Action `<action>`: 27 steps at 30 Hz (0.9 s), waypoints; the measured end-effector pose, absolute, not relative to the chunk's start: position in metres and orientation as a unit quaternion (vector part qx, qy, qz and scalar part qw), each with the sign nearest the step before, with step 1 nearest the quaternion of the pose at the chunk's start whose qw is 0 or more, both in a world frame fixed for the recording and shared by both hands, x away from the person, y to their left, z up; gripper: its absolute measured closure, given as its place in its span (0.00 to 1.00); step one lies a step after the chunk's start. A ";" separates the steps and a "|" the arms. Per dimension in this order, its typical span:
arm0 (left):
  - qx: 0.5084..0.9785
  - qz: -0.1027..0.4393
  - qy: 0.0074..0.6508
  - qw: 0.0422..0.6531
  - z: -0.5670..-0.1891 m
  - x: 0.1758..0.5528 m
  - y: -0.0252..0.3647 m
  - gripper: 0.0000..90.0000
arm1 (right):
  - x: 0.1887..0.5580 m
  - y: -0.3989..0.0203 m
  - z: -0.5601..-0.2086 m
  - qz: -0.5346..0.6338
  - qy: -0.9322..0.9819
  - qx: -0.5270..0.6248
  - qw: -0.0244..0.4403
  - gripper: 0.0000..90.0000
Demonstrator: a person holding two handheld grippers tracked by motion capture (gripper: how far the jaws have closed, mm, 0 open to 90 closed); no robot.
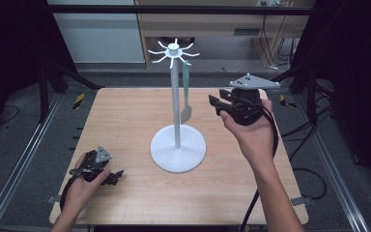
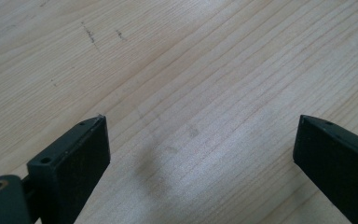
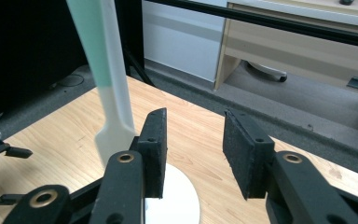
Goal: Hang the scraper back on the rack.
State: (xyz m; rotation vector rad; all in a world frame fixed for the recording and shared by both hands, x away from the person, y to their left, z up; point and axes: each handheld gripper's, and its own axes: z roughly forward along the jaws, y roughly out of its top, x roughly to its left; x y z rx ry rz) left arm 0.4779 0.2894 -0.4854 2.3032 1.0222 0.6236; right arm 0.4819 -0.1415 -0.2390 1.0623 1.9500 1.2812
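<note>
Wooden table (image 1: 125, 121) is occupied by a white stand (image 1: 177, 111); a green-and-white spatula (image 3: 103, 74) is hung just left of the right gripper (image 3: 193, 149), jaws parted, nothing held. Left gripper (image 2: 200, 154) is held wide.

A laboratory recording cell: a wooden table (image 1: 125, 111) stands on grey carpet between metal floor rails (image 1: 14, 169), enclosed by black frame bars (image 1: 174, 9) and dark curtains. Loose cables (image 1: 309, 179) trail beyond its right edge; office cabinets (image 1: 212, 24) stand behind.
</note>
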 end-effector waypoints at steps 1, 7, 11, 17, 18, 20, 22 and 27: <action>0.855 0.231 0.379 0.268 -0.485 0.478 0.289 0.04 | 0.482 -0.143 -0.240 0.479 0.729 0.398 0.285 0.67; 0.856 0.231 0.378 0.266 -0.485 0.478 0.290 0.04 | 0.482 -0.148 -0.246 0.477 0.726 0.407 0.284 0.63; 0.857 0.231 0.378 0.266 -0.485 0.478 0.289 0.04 | 0.482 -0.153 -0.252 0.475 0.723 0.415 0.282 0.60; 0.857 0.230 0.377 0.266 -0.486 0.478 0.289 0.04 | 0.481 -0.160 -0.263 0.471 0.720 0.426 0.280 0.55; 0.857 0.230 0.377 0.266 -0.486 0.478 0.289 0.04 | 0.481 -0.162 -0.265 0.471 0.719 0.428 0.280 0.54; 0.857 0.230 0.377 0.266 -0.486 0.478 0.289 0.04 | 0.480 -0.164 -0.270 0.469 0.719 0.430 0.281 0.52; 0.857 0.230 0.377 0.266 -0.486 0.478 0.289 0.04 | 0.479 -0.166 -0.274 0.467 0.719 0.432 0.281 0.51; 0.857 0.229 0.377 0.265 -0.486 0.478 0.288 0.04 | 0.476 -0.170 -0.286 0.461 0.719 0.437 0.282 0.46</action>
